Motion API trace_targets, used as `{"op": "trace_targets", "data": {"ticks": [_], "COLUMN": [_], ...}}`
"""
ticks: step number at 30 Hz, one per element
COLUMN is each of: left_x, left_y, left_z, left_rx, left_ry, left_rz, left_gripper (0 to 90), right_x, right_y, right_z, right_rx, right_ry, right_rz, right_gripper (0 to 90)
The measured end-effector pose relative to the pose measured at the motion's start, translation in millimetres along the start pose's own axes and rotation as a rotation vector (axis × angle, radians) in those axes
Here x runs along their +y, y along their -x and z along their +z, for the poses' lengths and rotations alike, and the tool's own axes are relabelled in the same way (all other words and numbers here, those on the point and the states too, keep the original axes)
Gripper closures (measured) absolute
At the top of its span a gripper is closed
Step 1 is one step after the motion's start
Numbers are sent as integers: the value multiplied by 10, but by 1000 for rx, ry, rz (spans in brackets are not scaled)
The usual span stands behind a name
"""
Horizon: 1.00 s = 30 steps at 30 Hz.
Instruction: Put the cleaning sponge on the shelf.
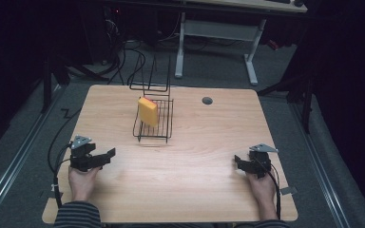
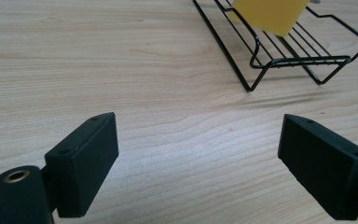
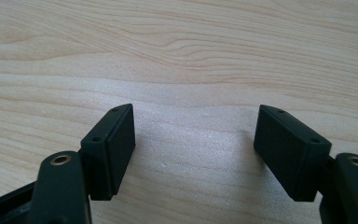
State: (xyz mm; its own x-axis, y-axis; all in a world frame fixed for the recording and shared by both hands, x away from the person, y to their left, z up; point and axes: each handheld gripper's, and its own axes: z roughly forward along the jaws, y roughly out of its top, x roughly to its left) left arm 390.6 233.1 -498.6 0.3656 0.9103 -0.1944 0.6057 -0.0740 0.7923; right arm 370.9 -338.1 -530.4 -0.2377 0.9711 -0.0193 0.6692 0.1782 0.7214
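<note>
— Wood-grain table (image 1: 180,190) nearest us, bare along the front edge, with a dim room and a desk frame behind. What's closest?

— Both hands at the near corners. The left gripper (image 1: 108,154) sits at the near left, aimed roughly toward the middle of the table. The right gripper (image 1: 240,163) rests at the near right, well apart from everything else.

— How do the jaws stand?

— In the left gripper view they're spread wide with plain wood between them, nothing gripped. The right gripper view shows the same: a wide gap, tabletop beyond, pads touching nothing.

— And farther out?

— A black wire rack (image 1: 164,133) stands mid-table, past the left gripper. A yellow sponge (image 1: 148,111) sits in it on edge, leaning against the left side wires. From the left gripper view the rack (image 2: 303,60) is ahead and to the right, the sponge (image 2: 270,14) cut off by the top of the frame.

— So how far along is the work?

— Hard to say. The sponge is in the rack and both grippers hang empty. Either it's been placed and the hands are parked, or the left is about to fetch it; I'd lean toward the reach, though the dim overhead picture doesn't settle it.
</note>
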Motion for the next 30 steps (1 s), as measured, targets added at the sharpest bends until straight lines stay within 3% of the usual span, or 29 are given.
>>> {"op": "trace_targets", "data": {"ticks": [15, 23, 30], "left_x": [-28, -41, -53], "left_y": [15, 22, 35], "left_z": [182, 242, 314], "left_rx": [10, 41, 78], "left_ry": [-38, -33, -50], "left_rz": [6, 3, 34], "left_gripper": [129, 124, 123], "right_x": [0, 0, -1], "right_y": [-3, -3, -3], "right_z": [0, -1, -1], "right_rx": [1, 1, 1], "right_ry": [0, 0, 0], "right_rz": [0, 0, 0], "right_gripper": [295, 295, 295]}}
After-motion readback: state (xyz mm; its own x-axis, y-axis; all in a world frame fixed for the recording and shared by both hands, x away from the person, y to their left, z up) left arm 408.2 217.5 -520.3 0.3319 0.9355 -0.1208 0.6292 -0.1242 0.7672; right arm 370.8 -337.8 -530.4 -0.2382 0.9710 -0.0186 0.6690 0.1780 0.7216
